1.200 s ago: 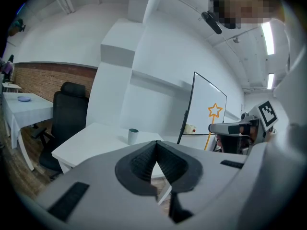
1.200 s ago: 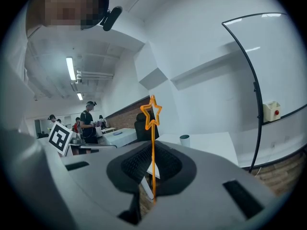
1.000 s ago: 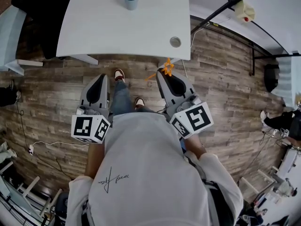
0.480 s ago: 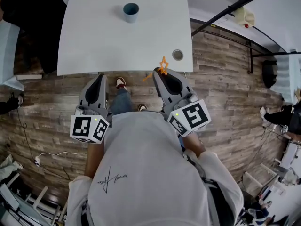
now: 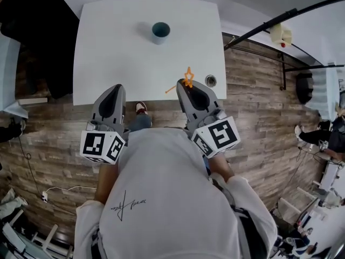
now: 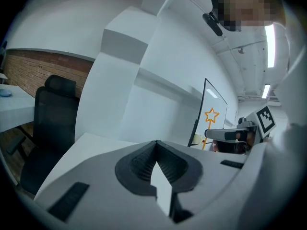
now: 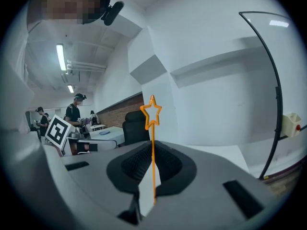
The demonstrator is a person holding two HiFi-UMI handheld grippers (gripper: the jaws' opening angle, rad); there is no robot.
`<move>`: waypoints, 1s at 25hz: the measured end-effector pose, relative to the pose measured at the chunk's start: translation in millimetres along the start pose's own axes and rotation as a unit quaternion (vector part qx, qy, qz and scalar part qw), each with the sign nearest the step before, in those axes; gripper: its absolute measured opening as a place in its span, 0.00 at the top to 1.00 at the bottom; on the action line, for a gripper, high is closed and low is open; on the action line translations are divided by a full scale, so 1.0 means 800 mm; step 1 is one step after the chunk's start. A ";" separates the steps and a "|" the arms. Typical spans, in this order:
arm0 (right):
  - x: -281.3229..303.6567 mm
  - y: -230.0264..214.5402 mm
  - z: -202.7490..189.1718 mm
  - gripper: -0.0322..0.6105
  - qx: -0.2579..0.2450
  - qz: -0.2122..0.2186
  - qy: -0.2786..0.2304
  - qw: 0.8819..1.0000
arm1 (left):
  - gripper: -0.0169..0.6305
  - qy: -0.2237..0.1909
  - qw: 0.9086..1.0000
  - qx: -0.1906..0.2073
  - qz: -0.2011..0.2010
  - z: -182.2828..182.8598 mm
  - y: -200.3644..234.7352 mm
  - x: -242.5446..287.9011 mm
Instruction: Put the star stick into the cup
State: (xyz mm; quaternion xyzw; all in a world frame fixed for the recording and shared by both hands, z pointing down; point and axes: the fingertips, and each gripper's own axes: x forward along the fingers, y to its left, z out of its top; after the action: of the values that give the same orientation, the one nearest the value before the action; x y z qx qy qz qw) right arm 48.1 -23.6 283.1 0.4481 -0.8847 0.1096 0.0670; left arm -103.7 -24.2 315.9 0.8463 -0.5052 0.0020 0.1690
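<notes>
An orange star stick [image 5: 187, 78] [image 7: 152, 143] stands upright in my right gripper [image 5: 184, 86] [image 7: 152, 145], which is shut on its thin stem; the star head sticks out past the jaw tips. In the head view the gripper sits over the near edge of the white table [image 5: 113, 53]. A teal cup [image 5: 160, 32] stands far across the table, well ahead of the stick. My left gripper [image 5: 117, 89] [image 6: 156, 143] is shut on nothing, at the table's near edge to the left. The star stick [image 6: 211, 115] also shows in the left gripper view at right.
A round grey cable port [image 5: 210, 80] sits in the table's near right corner beside the right gripper. A black office chair [image 6: 50, 123] stands left of the table. Wood flooring [image 5: 259, 117] surrounds it, and a black curved pole [image 5: 280, 18] runs at the right.
Both grippers and the person have moved forward toward the table; the star stick, earlier over the floor, is now over the table's near edge. The cup appears nearer.
</notes>
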 end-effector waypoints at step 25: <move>0.079 -0.020 0.057 0.92 -0.033 -0.051 -0.030 0.998 | 0.96 0.009 0.997 -0.011 -0.078 0.025 0.047 0.060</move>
State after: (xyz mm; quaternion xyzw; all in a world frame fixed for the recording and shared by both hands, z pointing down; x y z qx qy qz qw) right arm 22.7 -93.4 254.6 0.4931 -0.8656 0.0635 0.0603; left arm -115.3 -87.2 316.1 0.8811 -0.4359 -0.0090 0.1830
